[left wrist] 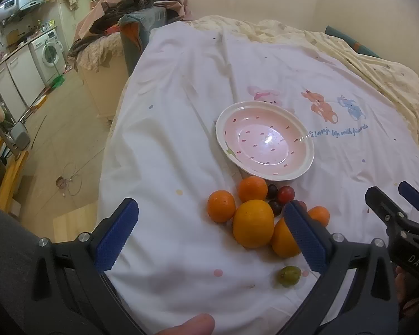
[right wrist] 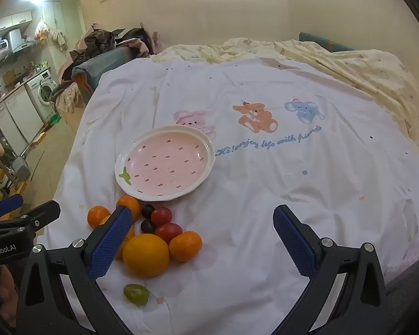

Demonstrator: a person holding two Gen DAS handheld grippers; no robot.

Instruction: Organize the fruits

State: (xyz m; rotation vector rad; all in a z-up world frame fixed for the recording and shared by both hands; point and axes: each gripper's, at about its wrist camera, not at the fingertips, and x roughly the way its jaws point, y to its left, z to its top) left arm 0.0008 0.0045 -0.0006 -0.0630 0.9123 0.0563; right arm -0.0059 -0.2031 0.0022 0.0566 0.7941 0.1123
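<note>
From the left wrist view, the left hand-held gripper [left wrist: 209, 234] is spread wide and holds nothing, its ribbed blue pads [left wrist: 117, 234] above a white printed sheet [left wrist: 167, 139] on the bed. A glossy pink plate [left wrist: 265, 141] with a cream rim sits empty. Just beside it lies a cluster of round oranges [left wrist: 253, 223], with dark grapes [left wrist: 271, 191].

From the right wrist view, the right hand-held gripper [right wrist: 202, 241] is also spread and empty. A green grape [right wrist: 136, 294] lies apart from 2 smooth red tomatoes [right wrist: 161, 215].

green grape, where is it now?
The green grape lies alone on the white sheet, nearest the camera in both views, just in front of the large orange.
</note>
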